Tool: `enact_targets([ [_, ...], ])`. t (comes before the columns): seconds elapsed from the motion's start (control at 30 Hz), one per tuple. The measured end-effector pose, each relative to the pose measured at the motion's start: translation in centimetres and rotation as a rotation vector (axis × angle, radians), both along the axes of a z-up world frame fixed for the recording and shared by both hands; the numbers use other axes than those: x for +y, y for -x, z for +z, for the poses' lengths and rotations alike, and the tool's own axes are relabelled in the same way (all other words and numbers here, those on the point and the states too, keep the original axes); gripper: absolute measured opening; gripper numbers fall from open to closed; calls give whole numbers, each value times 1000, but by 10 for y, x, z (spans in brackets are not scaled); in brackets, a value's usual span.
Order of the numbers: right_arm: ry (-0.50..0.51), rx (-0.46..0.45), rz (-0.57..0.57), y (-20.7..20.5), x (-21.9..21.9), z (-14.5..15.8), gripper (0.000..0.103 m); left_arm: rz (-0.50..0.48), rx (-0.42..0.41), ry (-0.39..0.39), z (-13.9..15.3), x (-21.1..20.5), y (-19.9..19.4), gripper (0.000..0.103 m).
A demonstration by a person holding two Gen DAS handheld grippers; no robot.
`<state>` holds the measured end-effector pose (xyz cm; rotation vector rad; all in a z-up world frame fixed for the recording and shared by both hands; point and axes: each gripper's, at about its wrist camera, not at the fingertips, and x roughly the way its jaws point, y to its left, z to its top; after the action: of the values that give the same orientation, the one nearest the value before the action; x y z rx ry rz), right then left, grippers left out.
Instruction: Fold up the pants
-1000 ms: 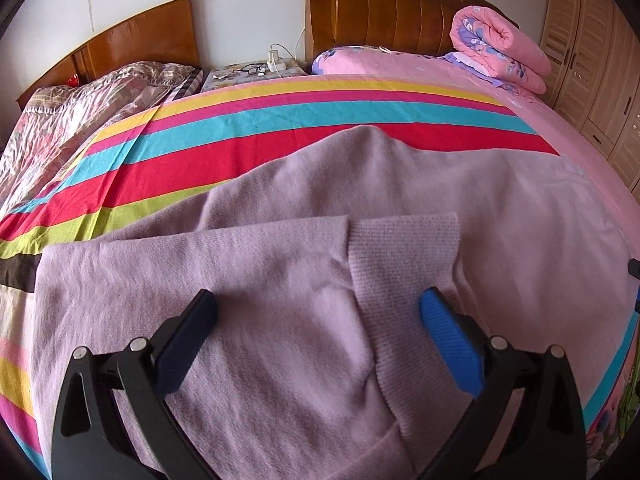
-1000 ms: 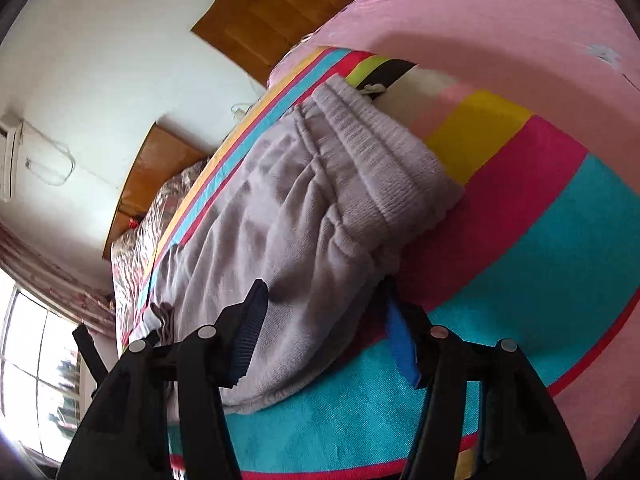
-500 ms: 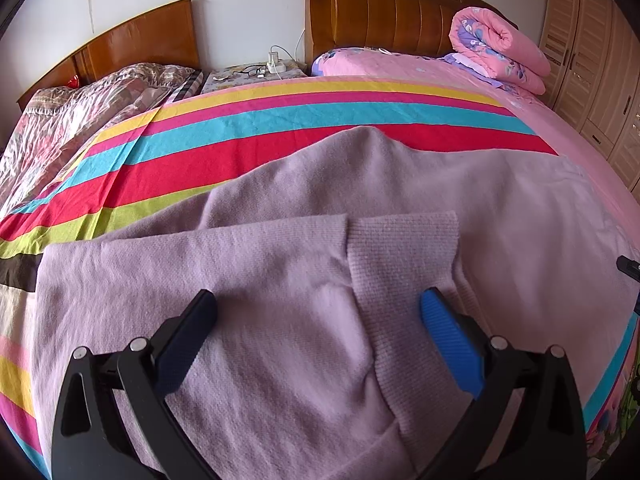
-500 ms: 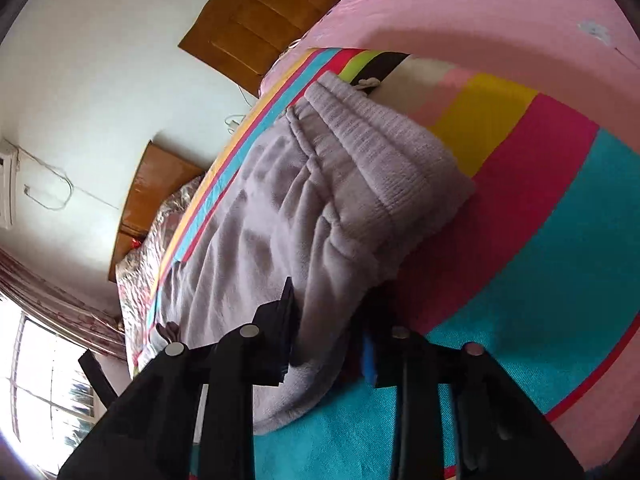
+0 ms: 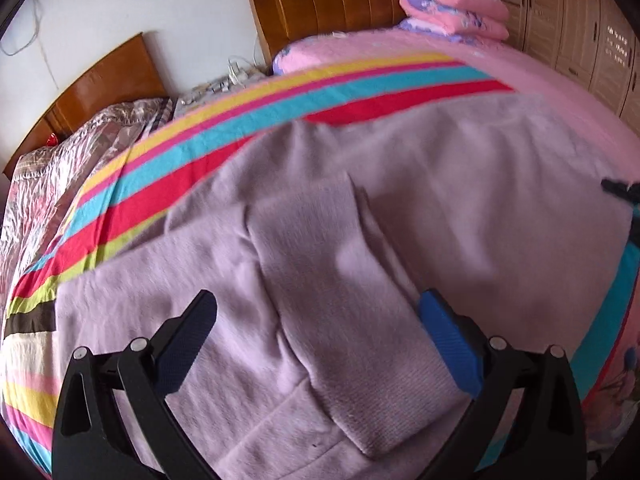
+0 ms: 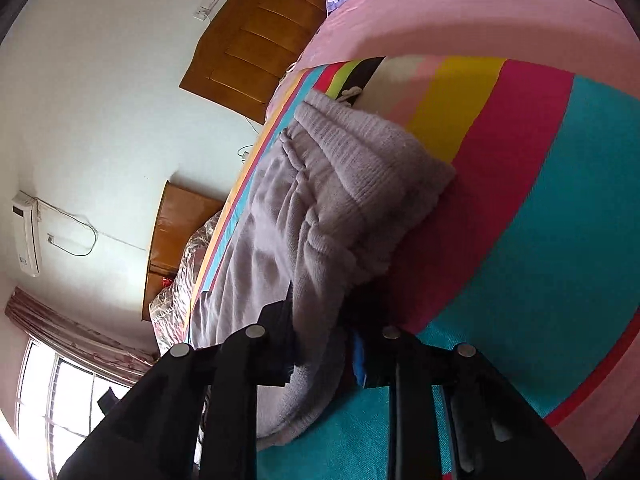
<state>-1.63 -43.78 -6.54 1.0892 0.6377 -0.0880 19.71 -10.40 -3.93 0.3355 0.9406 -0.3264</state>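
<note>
Two tools, right tool (image 6: 320, 344) pinching pants (image 6: 320, 208), left tool (image 5: 316, 332) wide

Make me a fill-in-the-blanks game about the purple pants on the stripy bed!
1. The lilac knit pants lie on a ____ bedspread.
2. The right gripper is shut on the edge of the ____.
3. The left gripper hovers over the pants with its jaws ____.
4. A rolled pink quilt sits by the ____ headboard.

Missing words: striped; pants; open; wooden
</note>
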Motion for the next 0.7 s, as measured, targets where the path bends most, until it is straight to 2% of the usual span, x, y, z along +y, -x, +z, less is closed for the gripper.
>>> enact_targets([
  [0.03, -3, -5, -6, 0, 0, 0, 22, 16, -21, 63, -2, 7, 2, 102],
  [0.07, -5, -6, -14, 0, 0, -1, 22, 20, -3, 85, -5, 10, 1, 102],
  [0.2, -14, -3, -50, 0, 2, -3, 22, 18, 2, 92, -4, 12, 3, 102],
  [0.27, -4, 5, -53, -1, 3, -1, 22, 22, 43, 152, 7, 16, 4, 101],
  [0.3, 4, 7, -55, 3, 2, -1, 22, 12, 31, 196, 15, 19, 5, 101],
  [0.33, 12, 11, -59, 4, 3, 0, 22, 10, 16, 202, 20, 20, 5, 101],
  [0.4, 27, 18, -65, 2, 6, 1, 22, -5, 19, 156, 16, 15, 3, 101],
  [0.47, 36, 22, -73, 1, 8, 3, 22, -48, 75, 105, -5, 7, -2, 102],
  [0.5, 42, 25, -79, 0, 9, 6, 22, -77, 9, 82, -7, 4, 4, 102],
  [0.53, 57, 24, -82, -1, 11, 10, 22, -92, -12, 64, -7, 2, 7, 102],
  [0.57, 99, 14, -77, -3, 16, 20, 22, -95, 3, 79, -3, 5, 7, 101],
  [0.6, 167, -5, -62, -6, 23, 35, 21, -91, 11, 126, 5, 13, 8, 101],
  [0.67, 376, -46, 7, -19, 52, 80, 20, -39, -50, 221, 30, 44, 12, 102],
  [0.7, 515, -71, 65, -29, 77, 107, 20, 3, -80, 248, 41, 63, 12, 102],
])
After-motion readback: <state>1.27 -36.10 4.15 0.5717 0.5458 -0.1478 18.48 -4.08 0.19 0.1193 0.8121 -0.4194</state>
